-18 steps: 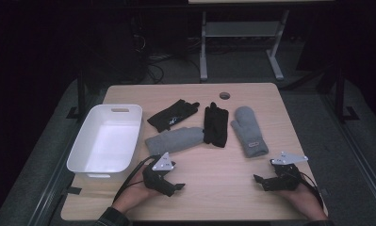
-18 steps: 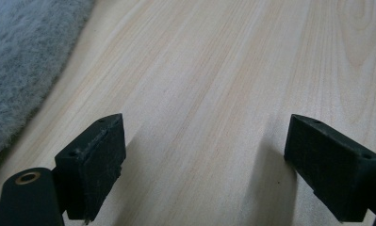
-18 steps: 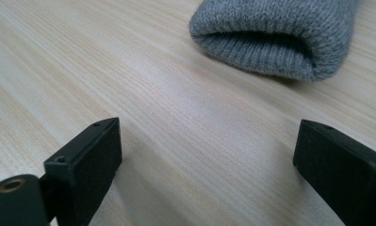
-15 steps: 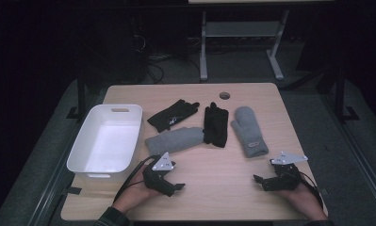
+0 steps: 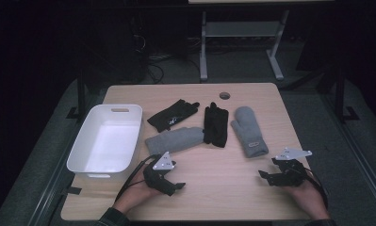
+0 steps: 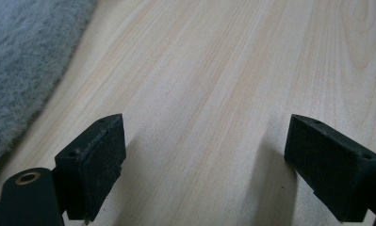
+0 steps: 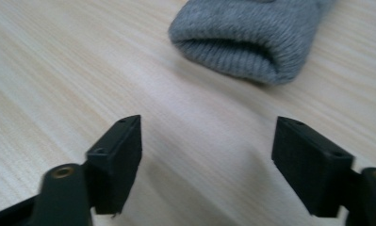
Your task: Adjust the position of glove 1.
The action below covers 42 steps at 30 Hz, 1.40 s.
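left gripper [image 5: 176,184]: my jaws wide apart, nothing between them, low over bare table [image 5: 223,188] | grey mitten [image 5: 175,139] lying flat just beside it, near the white tub [image 5: 105,141] | right gripper [image 5: 266,176]: my jaws spread, empty | second grey mitten [image 5: 249,130] a little ahead, cuff opening facing me [image 7: 242,40]

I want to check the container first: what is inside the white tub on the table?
The white tub looks empty; its bare white bottom shows in the high view. The near wall hides a narrow strip of the bottom.
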{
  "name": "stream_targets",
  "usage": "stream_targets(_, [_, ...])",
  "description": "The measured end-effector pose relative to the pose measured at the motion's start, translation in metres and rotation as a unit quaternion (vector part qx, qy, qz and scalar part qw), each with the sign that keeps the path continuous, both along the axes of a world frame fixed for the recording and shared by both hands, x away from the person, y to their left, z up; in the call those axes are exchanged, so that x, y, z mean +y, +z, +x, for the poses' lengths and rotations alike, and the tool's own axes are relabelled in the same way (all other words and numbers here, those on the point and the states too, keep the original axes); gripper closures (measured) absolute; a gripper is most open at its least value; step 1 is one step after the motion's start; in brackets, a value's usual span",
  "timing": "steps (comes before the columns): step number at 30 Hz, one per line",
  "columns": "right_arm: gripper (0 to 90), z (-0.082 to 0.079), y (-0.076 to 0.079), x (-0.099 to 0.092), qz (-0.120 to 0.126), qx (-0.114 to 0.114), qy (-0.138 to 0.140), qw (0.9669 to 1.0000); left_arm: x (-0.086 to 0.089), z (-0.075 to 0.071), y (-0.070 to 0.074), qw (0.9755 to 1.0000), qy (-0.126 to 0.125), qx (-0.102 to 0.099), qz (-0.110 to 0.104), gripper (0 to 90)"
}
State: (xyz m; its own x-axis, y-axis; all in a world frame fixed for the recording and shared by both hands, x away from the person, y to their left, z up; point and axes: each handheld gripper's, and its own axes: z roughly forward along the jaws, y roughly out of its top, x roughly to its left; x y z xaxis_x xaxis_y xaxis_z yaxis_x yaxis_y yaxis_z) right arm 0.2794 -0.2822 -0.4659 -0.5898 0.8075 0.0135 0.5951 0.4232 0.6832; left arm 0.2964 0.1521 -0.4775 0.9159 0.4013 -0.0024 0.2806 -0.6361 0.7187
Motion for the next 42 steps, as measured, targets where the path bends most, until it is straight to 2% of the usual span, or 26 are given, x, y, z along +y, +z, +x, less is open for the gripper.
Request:
stream_targets(3, [39.4, 0.003, 0.005, -0.003, 0.000, 0.001, 0.000, 1.0000, 0.000, 0.000, 0.000, 1.0000, 0.000, 0.000, 0.000, 12.2])
stream_targets(6, [54.3, 0.007, 0.013, -0.005, 0.016, 0.012, 0.001, 0.9998, 0.000, 0.000, 0.000, 1.0000, 0.001, 0.001, -0.002, 12.2])
stream_targets(7, [58.2, 0.008, 0.015, -0.005, 0.016, 0.008, 0.001, 0.9998, 0.000, 0.000, 0.000, 1.0000, 0.001, 0.001, -0.002, 12.2])
stream_targets(11, [67.4, 0.014, 0.021, -0.006, 0.023, 0.006, 0.000, 0.9997, 0.000, 0.000, 0.000, 1.0000, 0.000, -0.002, -0.002, 12.2])
stream_targets(12, [75.9, 0.017, 0.024, -0.006, 0.031, 0.004, 0.001, 0.9995, 0.000, 0.000, 0.000, 1.0000, 0.000, -0.001, -0.002, 12.2])
stream_targets(13, [75.9, 0.017, 0.024, -0.006, 0.031, 0.004, 0.001, 0.9995, 0.000, 0.000, 0.000, 1.0000, 0.001, -0.001, -0.004, 12.2])
stream_targets(14, [80.7, 0.019, 0.026, -0.006, 0.034, 0.002, -0.001, 0.9994, 0.000, 0.000, 0.000, 1.0000, 0.002, -0.001, -0.005, 12.2])
stream_targets(15, [89.5, 0.020, 0.030, -0.005, 0.036, -0.006, 0.000, 0.9993, -0.001, 0.000, -0.001, 1.0000, 0.003, 0.000, -0.007, 12.2])
stream_targets(22, [90.0, 0.034, 0.039, -0.004, 0.049, -0.015, 0.005, 0.9987, 0.000, 0.000, 0.000, 1.0000, 0.002, -0.001, -0.004, 12.2])
stream_targets(35, [90.0, 0.061, 0.040, -0.001, 0.050, -0.016, 0.012, 0.9985, 0.000, 0.000, 0.000, 1.0000, 0.002, 0.000, -0.003, 12.2])
stream_targets(42, [90.0, 0.076, 0.034, 0.003, 0.050, -0.010, 0.015, 0.9986, -0.001, 0.000, 0.000, 1.0000, 0.004, 0.000, -0.004, 12.2])
